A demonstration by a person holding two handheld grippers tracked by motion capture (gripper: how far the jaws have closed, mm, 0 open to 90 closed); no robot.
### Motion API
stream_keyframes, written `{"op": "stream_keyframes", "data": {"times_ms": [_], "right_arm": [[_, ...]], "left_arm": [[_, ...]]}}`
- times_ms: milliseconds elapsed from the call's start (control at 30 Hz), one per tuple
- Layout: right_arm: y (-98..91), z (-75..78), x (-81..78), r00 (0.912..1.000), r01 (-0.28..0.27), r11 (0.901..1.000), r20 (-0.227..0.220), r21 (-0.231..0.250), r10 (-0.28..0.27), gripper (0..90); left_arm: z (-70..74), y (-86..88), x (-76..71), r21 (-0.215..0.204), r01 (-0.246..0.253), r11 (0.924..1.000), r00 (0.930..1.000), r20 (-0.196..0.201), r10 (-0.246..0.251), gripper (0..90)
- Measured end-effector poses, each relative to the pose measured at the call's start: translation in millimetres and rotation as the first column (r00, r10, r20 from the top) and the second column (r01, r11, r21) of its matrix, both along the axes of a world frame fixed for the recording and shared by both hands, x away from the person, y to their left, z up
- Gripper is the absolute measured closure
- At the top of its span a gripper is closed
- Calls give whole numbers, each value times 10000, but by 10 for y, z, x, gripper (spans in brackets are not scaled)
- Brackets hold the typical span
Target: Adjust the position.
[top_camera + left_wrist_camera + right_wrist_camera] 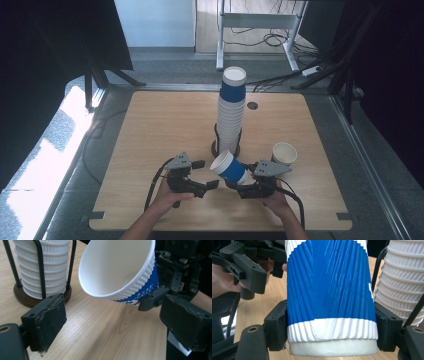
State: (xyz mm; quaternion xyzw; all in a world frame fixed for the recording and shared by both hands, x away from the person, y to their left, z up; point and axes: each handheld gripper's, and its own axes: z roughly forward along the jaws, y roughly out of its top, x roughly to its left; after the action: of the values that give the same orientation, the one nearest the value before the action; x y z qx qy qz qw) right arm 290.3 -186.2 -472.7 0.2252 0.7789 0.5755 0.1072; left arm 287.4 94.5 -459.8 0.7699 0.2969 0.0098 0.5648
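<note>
My right gripper (243, 178) is shut on a blue-and-white ribbed paper cup (229, 167), gripping it near its base. The cup (329, 290) sits between the two pads (278, 325) and lies tilted, its open mouth turned toward my left gripper (205, 174). In the left gripper view the cup's white inside (117, 267) hangs above the wood, just beyond my left gripper (115, 322), whose jaws stand open with nothing between them. The right gripper (175, 272) holds the cup from behind there.
A tall stack of paper cups (231, 115) stands in a wire holder on a round dark base (216, 148) at mid-table, just behind the grippers. One white cup (284, 153) stands upright to the right. The wooden table (150, 130) ends close in front of the hands.
</note>
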Motion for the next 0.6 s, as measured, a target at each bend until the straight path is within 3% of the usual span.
{"op": "stream_keyframes", "data": {"times_ms": [600], "right_arm": [[23,-106,-40,9992,390,9977,-142,553,-383,272]], "left_arm": [[-1,-45,-2,-263,-41,9996,9997,-224,35,70]]}}
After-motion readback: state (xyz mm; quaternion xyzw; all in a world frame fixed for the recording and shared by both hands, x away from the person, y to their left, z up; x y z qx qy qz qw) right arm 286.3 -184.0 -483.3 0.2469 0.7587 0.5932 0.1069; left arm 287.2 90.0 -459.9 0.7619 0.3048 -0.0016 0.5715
